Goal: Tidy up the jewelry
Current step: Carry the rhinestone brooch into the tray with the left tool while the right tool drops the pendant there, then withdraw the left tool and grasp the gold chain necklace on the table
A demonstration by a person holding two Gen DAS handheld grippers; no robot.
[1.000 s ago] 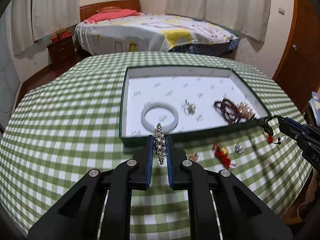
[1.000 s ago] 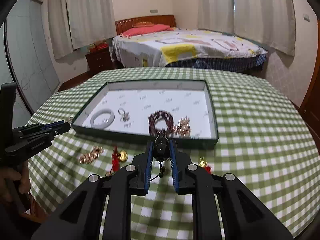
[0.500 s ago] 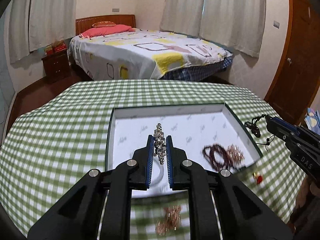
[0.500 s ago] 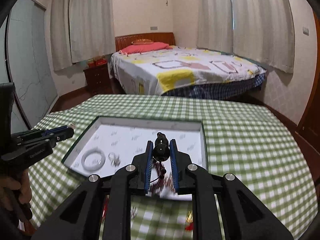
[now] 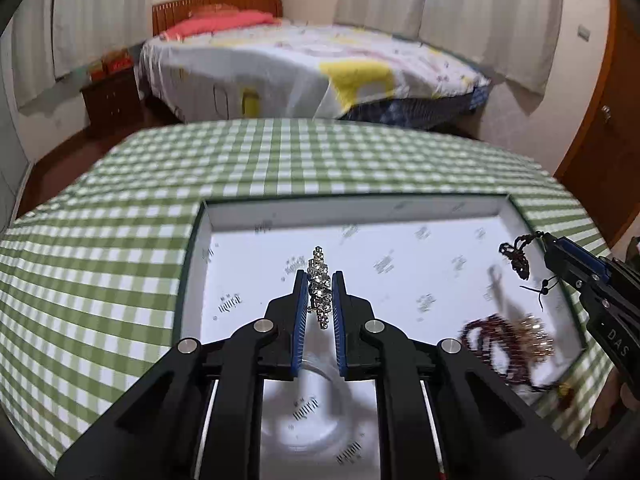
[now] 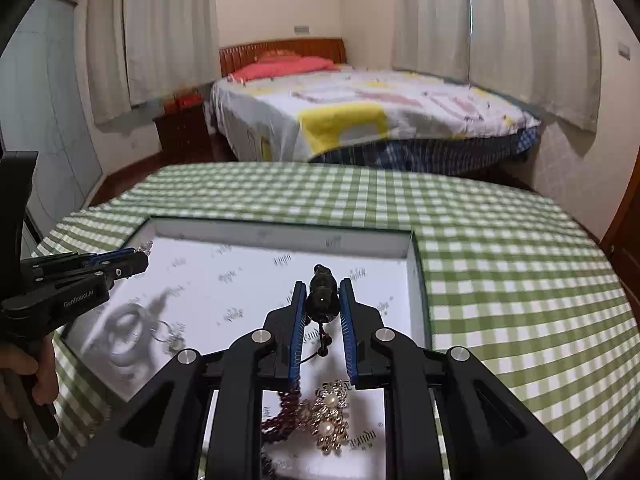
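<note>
Both grippers are over the tray right now. The left gripper (image 5: 320,296) has its jaws pinching a sparkly rhinestone piece (image 5: 319,286), which stands up between the blue pads and pokes out past the tips. It hangs above the white floor of the tray (image 5: 224,216), a shallow dark-rimmed box sitting on the counter (image 5: 120,208) with its green-and-white checked cloth.

The right gripper (image 6: 323,300) has its jaws clamped on a dark bead pendant (image 6: 322,294), with a thin dark cord (image 6: 322,344) dangling down from it between the fingers. From the left camera you can see that same gripper (image 5: 560,256) coming in from the right side, the pendant (image 5: 518,258) hanging off its tip above the tray's right part.

Already lying in the tray: a dark red bead bracelet (image 6: 282,412) touching a gold pearl brooch (image 6: 330,416) at the near right, and a pale bangle (image 6: 128,330) at the near left with a small silvery ring piece (image 6: 170,334) just beside it. The bangle is pretty blurred in both views.

Behind the counter there's a bed (image 6: 360,112) with a patterned sheet and a red pillow (image 6: 284,68), plus curtains (image 6: 500,28) along the walls.
</note>
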